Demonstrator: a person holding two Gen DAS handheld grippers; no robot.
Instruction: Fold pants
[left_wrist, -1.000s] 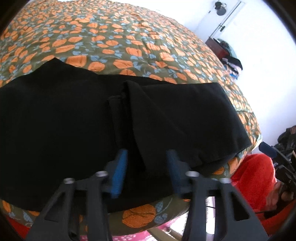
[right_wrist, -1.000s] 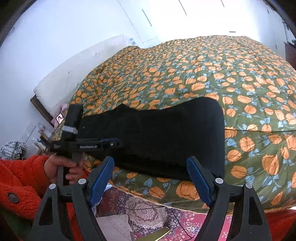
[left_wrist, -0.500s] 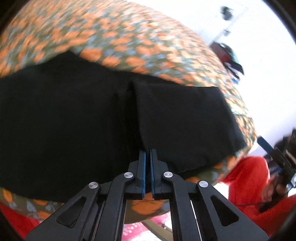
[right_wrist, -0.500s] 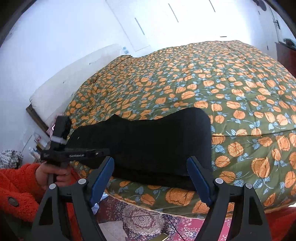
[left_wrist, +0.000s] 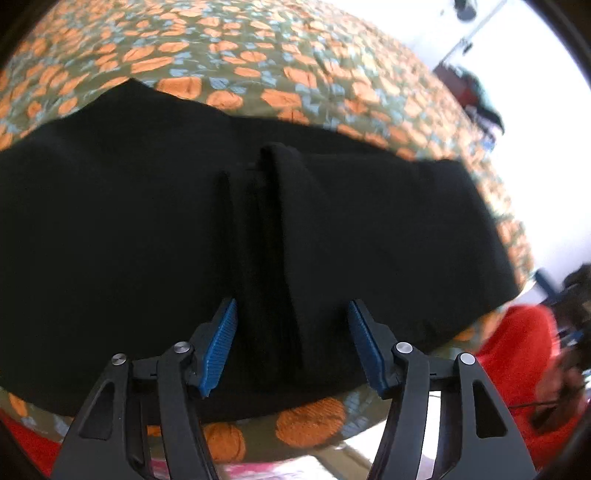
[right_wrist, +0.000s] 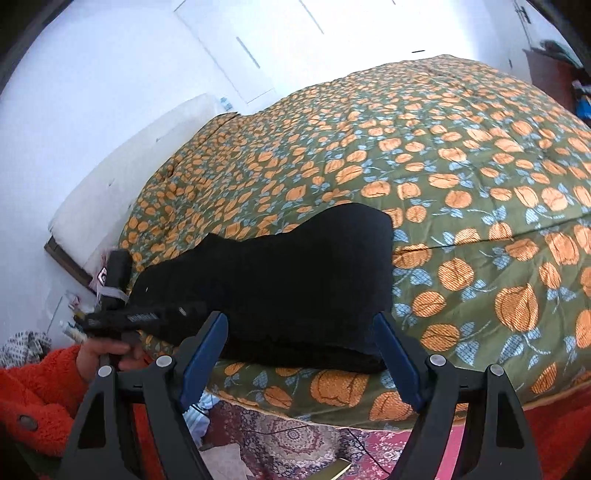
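Black pants (left_wrist: 147, 240), folded into a flat band, spread across the near edge of a bed quilt (left_wrist: 258, 55) printed with orange fruit on green. Left gripper (left_wrist: 291, 343) above the near hem, jaws just reopened and parted, blue pads (left_wrist: 221, 343) clear of the cloth; a raised lengthwise crease (left_wrist: 277, 221) of the pants directly ahead, in the gap between the fingers, ungripped. Right gripper (right_wrist: 301, 363) off the bed's edge, jaws wide apart and empty, the pants' folded end (right_wrist: 295, 280) framed beyond and between its fingers, not touched. Past the right gripper's left finger, a hand (right_wrist: 103, 354) in a red fleece sleeve (right_wrist: 37, 387) on the handle of the left gripper. Below the fingers, patterned rug (right_wrist: 295, 446) on the floor.
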